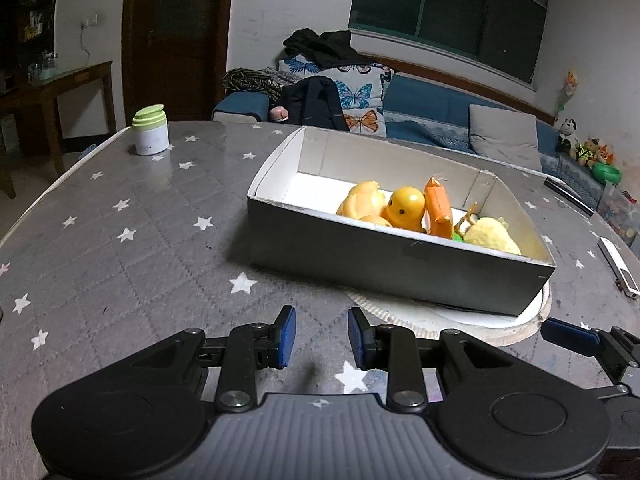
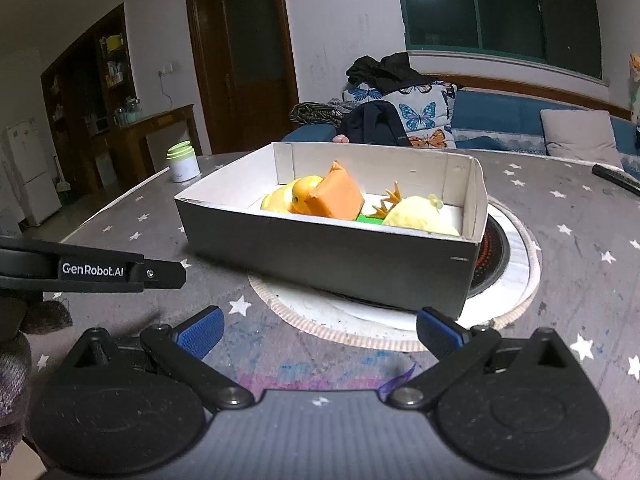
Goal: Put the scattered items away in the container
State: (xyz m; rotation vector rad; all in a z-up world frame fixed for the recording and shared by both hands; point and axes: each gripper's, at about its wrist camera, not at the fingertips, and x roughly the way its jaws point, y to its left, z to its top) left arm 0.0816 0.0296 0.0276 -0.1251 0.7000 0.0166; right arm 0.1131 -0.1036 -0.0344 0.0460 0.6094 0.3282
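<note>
A round table (image 1: pixel 120 248) covered in a grey cloth with white stars fills the room's foreground. Everything else here is placed relative to the open box (image 1: pixel 400 268) that sits on it, dark grey outside and white inside, resting over a round white ring (image 2: pixel 320 320) set into the tabletop.

Inside the box the toys lie gathered toward its right half. A pale orange soft toy (image 1: pixel 360 200) lies furthest left of the group, a round yellow duck (image 1: pixel 406 206) leans beside it, an orange pouch (image 2: pixel 338 196) stands tilted against the duck, and a fuzzy yellow plush (image 2: pixel 420 214) sits nearest the right-hand wall, with something green and an orange claw-like shape just beside it. The left part of the box floor shows bare white.

Well beyond the box's left end stands a small white jar with a green lid (image 1: pixel 151 130). Off its right end lie a white remote (image 1: pixel 618 266) and a dark flat bar (image 2: pixel 616 178).

In front of the box, both claws hover low over the cloth, holding nothing. The left gripper (image 1: pixel 321 336) has its blue pads parted by a modest gap. The right gripper (image 2: pixel 318 330) is spread wide.

No toys show on the cloth near the box, so the gathering looks finished or close to it. Whether the jar and remote count as scattered items cannot be told.
</note>
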